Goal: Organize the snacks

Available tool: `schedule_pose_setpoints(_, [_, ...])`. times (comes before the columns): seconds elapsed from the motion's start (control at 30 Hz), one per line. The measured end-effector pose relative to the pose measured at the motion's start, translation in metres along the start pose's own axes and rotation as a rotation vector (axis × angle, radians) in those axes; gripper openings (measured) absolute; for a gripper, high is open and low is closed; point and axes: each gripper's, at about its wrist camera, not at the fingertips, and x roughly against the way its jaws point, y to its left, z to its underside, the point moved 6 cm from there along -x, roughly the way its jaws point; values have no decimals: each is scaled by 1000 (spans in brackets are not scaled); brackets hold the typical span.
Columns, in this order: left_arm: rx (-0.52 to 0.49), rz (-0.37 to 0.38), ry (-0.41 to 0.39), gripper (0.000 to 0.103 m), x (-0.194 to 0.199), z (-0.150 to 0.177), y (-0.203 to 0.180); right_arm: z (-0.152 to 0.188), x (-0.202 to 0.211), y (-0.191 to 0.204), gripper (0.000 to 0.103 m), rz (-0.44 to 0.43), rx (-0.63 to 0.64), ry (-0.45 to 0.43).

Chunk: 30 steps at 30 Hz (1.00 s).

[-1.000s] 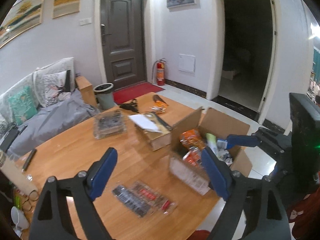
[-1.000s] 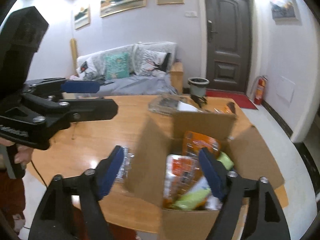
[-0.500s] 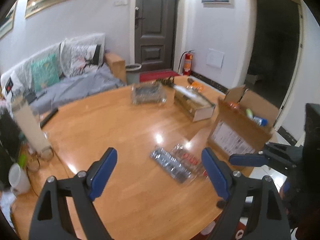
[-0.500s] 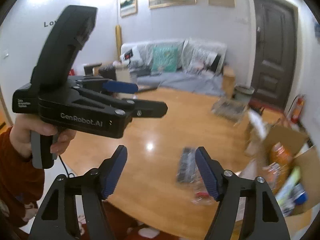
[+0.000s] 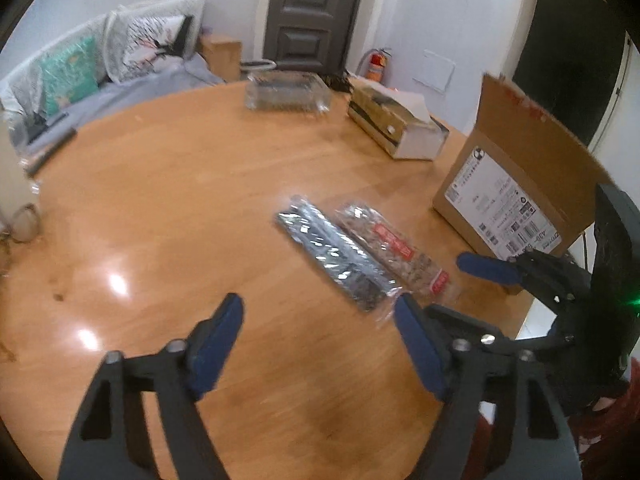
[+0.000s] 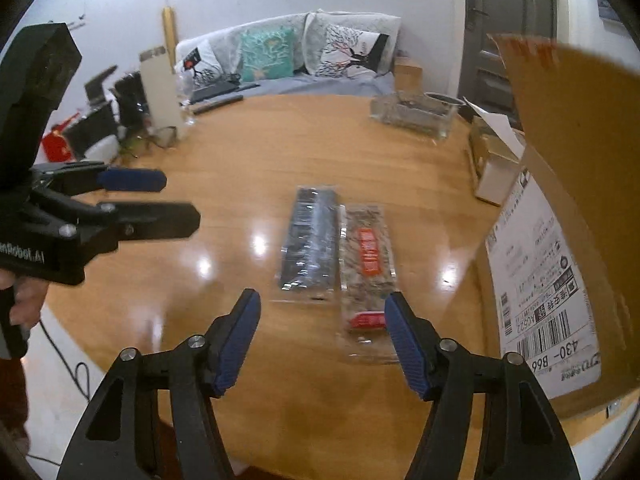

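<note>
1. Left wrist view: the left gripper point(image 5: 318, 320) hangs over the round wooden table point(image 5: 168, 184), tilted down, with its jaws closing on nothing but bare wood
2. Two long snack packets in clear wrap lie side by side and touching near the table's near edge: a dark silvery one point(image 5: 334, 256) and a brownish one with a red label point(image 5: 394, 250)
3. Ahead of the right gripper point(image 6: 322, 318), whose jaws are also closing and empty, the near end of the red-labelled packet point(image 6: 368, 264) lies just beside the right-hand blue pad point(image 6: 404, 344); no pad presses on either packet
4. An open brown cardboard box point(image 5: 516, 184) with a white shipping label stands at the table's right edge, just beside the red-labelled packet; its raised flap fills the right of the right wrist view and hides the box's inside
5. Towards the far edge sit one clear glass tray point(image 5: 288, 94) and one oblong carton with white paper on top point(image 5: 396, 128), well apart from the packets
6. At the left edge stand a tall pale carton point(image 6: 160, 88) and a pair of glasses point(image 6: 160, 136)
7. Beyond the table are a grey sofa with three cushions point(image 6: 288, 56), a dark door point(image 5: 316, 12) and a red fire extinguisher point(image 5: 375, 65)
8. A hand point(image 6: 24, 300) grips the left gripper's handle
</note>
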Motion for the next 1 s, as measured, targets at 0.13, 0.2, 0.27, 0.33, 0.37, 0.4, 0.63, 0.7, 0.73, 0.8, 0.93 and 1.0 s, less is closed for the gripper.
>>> schedule_pose_setpoints(0.13, [5,-2,20,69,-30,-13,-10,2,-16,-10,53,18,-1,17])
schedule_pose_setpoints(0.2, [5,-4,34,64,-43,-16,-15,5,-22,-14,52,35,4,28])
schedule_pose_setpoints(0.27, [-6,-5,61,44,-58,-18,-19,9,-27,-20,51,38,-6,39])
schedule_pose_setpoints(0.33, [-28,-23,59,36,-66,-19,-21,14,-29,-24,51,32,-16,46])
schedule_pose_setpoints(0.37, [-36,-34,62,36,-67,-21,-22,14,-29,-25,51,31,-17,42])
schedule_pose_setpoints(0.4, [-33,-32,61,36,-66,-22,-22,15,-30,-27,51,36,-15,39])
schedule_pose_setpoints(0.63, [-58,-52,59,36,-52,-11,-11,12,-30,-27,38,29,-13,28])
schedule_pose_setpoints(0.7, [-41,-58,58,36,-48,-7,0,12,-30,-24,37,38,-3,26])
schedule_pose_setpoints(0.73, [-40,-73,62,35,-45,-4,5,12,-29,-24,37,33,-9,23])
schedule_pose_setpoints(0.8, [-68,-136,73,34,-41,1,14,12,-29,-24,37,34,-18,17])
schedule_pose_setpoints(0.93, [-33,-128,90,34,-33,10,32,12,-28,-20,37,29,-18,18])
schedule_pose_setpoints(1.0, [5,-101,94,34,-31,10,35,12,-29,-18,37,30,-14,17])
